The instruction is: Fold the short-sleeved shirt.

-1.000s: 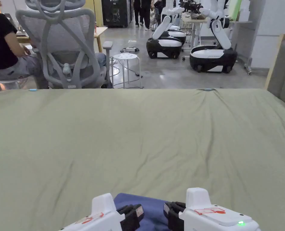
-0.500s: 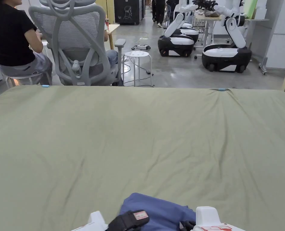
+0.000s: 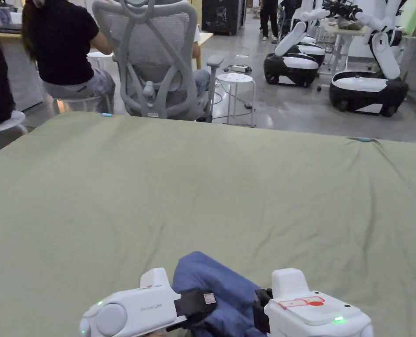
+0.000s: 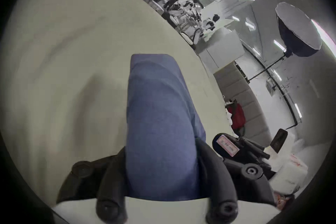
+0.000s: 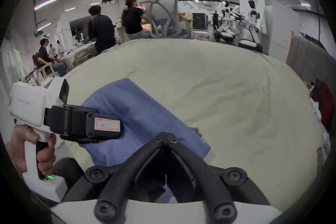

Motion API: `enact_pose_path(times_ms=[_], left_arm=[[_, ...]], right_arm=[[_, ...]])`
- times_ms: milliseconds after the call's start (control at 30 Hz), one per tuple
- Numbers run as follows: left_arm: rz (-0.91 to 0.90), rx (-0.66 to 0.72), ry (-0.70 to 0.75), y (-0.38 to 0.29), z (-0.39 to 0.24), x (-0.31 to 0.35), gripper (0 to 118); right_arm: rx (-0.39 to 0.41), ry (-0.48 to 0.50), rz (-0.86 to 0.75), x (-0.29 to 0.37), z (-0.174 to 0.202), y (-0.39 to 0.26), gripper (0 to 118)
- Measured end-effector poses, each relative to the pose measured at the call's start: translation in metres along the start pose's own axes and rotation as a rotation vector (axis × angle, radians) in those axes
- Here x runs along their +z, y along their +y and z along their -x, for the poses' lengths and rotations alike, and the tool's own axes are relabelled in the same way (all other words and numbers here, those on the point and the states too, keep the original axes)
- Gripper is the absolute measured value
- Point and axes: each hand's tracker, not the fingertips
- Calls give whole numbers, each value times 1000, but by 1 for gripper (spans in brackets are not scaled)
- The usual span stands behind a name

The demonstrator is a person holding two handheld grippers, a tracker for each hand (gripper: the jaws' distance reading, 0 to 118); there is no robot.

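Blue shirt (image 3: 211, 285) sits bunched at the near edge of the green-covered bed (image 3: 202, 188), w/ both grippers on it, side by side.

Left gripper (image 4: 161, 158): in the left gripper view a thick bundle of the cloth fills the gap btwn its two fingers (image 4: 209, 160), which stand fairly wide around it. Looks like a hold on a folded wad, though whether the pads really press is hard to judge.

Right gripper (image 5: 166, 137): in the right gripper view the tips meet, closed narrow, w/ the blue edge at and under them. Probably pinching a thin layer; can't confirm from this angle.

Why held so, in my reading: both tools take the shirt close together at its near end, prob. to lift it and shake or spread it out flat over the open bed ahead, since it's still a lump and no fold is possible until it lies flat. Rest of the sheet is free for that. People, grey chair (image 3: 152, 57) and robots beyond the far edge play no part.
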Motion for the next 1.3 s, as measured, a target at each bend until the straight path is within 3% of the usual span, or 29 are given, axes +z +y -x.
enact_pose_path(times_ms=[433, 633, 733, 767, 833, 900, 933, 1033, 1167, 1233, 1300], left_arm=[[-66, 48, 162, 141, 188, 156, 28], [-67, 78, 332, 196, 276, 204, 28], [-68, 166, 275, 199, 299, 208, 28], [-62, 128, 256, 196, 296, 204, 29], [-69, 72, 263, 194, 289, 204, 41], [-101, 57, 271, 198, 288, 217, 84], [-160, 70, 285, 200, 289, 228, 95], [-277, 137, 351, 211, 296, 273, 84], [-311, 192, 566, 210, 296, 305, 54], [-310, 152, 669, 199, 273, 299, 3], [-303, 117, 641, 189, 245, 285, 0]], right_arm=[[130, 170, -20, -99, 182, 68, 0], [153, 206, 1, -125, 215, 77, 0], [150, 209, 3, -130, 218, 78, 0], [150, 208, 5, -132, 218, 78, 0], [152, 206, 10, -135, 216, 78, 0], [149, 201, 13, -136, 212, 79, 0], [146, 200, 15, -136, 210, 80, 0], [144, 197, 8, -131, 207, 81, 0], [124, 196, -10, -121, 200, 82, 0], [113, 192, -21, -112, 193, 83, 0], [102, 181, -41, -99, 182, 84, 0]])
